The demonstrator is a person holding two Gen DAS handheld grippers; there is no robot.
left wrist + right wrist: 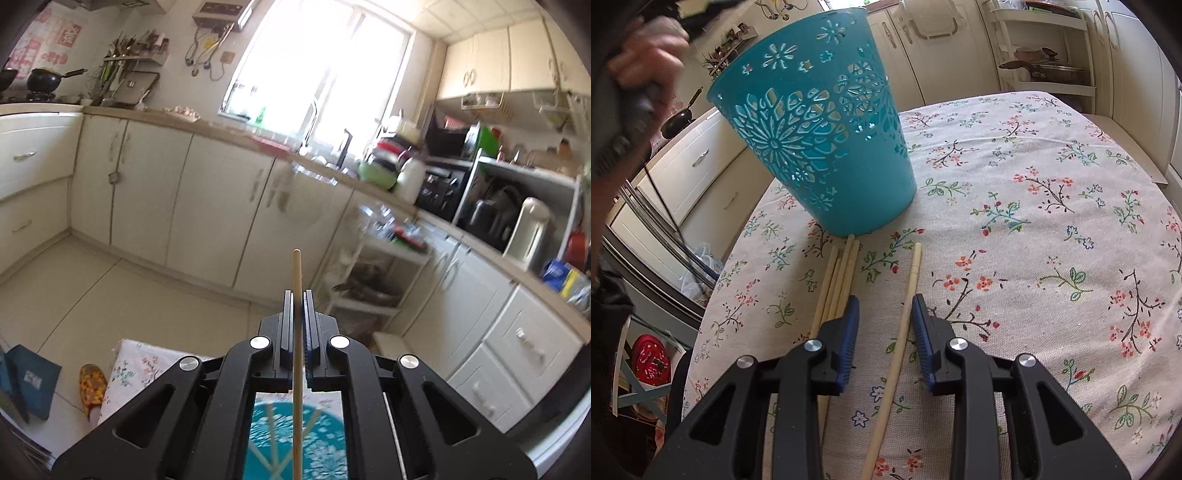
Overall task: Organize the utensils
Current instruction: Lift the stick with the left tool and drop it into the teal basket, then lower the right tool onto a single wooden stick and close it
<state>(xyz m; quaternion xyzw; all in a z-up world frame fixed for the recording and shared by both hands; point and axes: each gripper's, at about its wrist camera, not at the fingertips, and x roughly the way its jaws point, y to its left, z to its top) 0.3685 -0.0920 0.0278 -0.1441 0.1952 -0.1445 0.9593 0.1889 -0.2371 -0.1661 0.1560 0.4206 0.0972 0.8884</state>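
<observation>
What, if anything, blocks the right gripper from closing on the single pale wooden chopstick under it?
Nothing visible. The single pale wooden chopstick lies on the floral tablecloth between the right gripper's open jaws; the chopstick bundle lies apart, beside it.

a table covered by a beige cloth printed with small red and green flower sprigs (1015, 206) carries everything. on the cloth stands a teal plastic basket with cut-out flower patterns (812, 122), upright, towards the far left part. just in front of its base lies a bundle of pale wooden chopsticks (836, 280), their tips touching the basket. beside them, a little to the right, lies a single pale wooden chopstick (905, 321), apart from the bundle.
</observation>
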